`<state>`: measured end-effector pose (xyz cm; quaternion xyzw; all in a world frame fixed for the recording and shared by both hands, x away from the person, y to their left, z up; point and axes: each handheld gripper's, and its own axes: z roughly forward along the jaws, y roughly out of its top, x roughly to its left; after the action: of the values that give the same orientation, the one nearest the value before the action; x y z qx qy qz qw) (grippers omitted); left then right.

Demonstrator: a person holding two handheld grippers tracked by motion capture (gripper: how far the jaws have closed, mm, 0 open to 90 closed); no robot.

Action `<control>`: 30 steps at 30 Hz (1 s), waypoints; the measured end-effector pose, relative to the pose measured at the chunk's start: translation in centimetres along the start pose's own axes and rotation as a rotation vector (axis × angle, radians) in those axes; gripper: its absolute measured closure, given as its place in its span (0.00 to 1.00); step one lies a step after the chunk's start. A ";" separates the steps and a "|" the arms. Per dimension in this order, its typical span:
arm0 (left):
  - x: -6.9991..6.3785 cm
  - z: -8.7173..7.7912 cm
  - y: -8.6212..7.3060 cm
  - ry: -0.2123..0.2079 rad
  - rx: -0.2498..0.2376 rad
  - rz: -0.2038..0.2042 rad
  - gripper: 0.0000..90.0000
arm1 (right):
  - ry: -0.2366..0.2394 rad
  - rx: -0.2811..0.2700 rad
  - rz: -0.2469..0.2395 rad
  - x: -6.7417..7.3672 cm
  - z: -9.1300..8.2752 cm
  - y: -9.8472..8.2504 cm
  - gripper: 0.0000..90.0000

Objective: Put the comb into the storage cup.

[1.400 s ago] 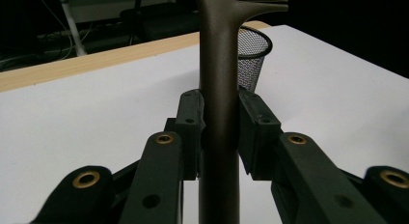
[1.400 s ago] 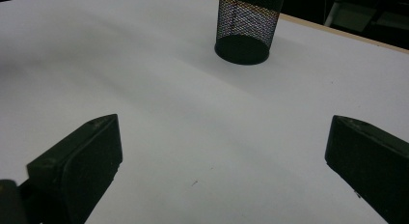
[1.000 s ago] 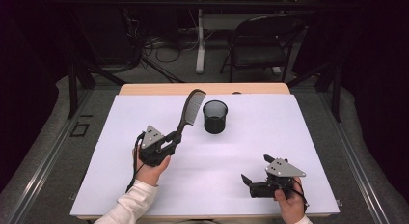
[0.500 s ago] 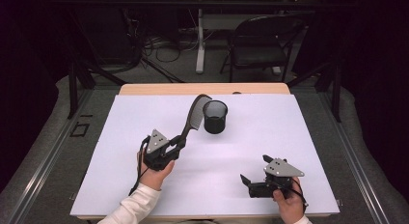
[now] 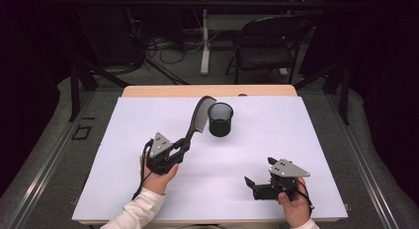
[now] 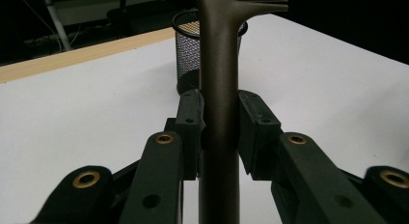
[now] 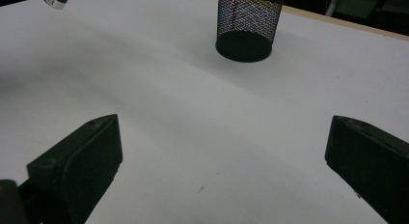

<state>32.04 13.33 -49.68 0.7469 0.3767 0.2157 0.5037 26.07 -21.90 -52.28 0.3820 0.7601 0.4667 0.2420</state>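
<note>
The left gripper (image 5: 182, 146) holds a dark comb (image 5: 196, 121) by its handle, both jaws pressed tight against the handle's sides, as the left gripper view shows plainly. From above, the comb slants up and away from the left hand (image 5: 159, 175), its toothed head reaching toward the rim of the black mesh cup (image 5: 220, 119). The head seems to sit just beside the cup's near-left edge, though whether it touches the rim is hard to tell from this angle. The cup stands upright on the white table (image 5: 296, 135), toward the far middle.

The right gripper (image 5: 253, 185) rests low near the table's front right, held in the right hand (image 5: 291, 202). Its jaws stand wide apart with nothing between them; the right gripper view looks between them across bare tabletop to the mesh cup well beyond
</note>
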 end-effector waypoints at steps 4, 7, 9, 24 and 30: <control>0.1 -0.1 0.1 0.000 -0.004 -0.005 0.80 | -0.007 0.022 0.016 -0.1 0.2 0.4 0.00; 0.1 -0.2 0.1 0.002 -0.006 -0.006 0.80 | -0.008 0.031 0.022 -0.1 0.4 0.6 0.00; 0.2 -0.3 0.1 0.003 -0.007 -0.005 0.80 | -0.001 0.041 0.032 -0.2 0.6 0.8 0.00; 0.3 -0.4 0.1 0.005 -0.017 -0.011 0.80 | -0.022 0.072 0.014 0.1 2.2 4.5 0.00; 0.3 -0.4 0.1 0.008 -0.019 -0.010 0.80 | -0.009 0.085 -0.001 0.2 2.9 5.7 0.00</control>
<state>31.98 13.79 -49.42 0.7393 0.3806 0.2196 0.5103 30.11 -18.68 -48.47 0.3936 0.7783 0.4323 0.2291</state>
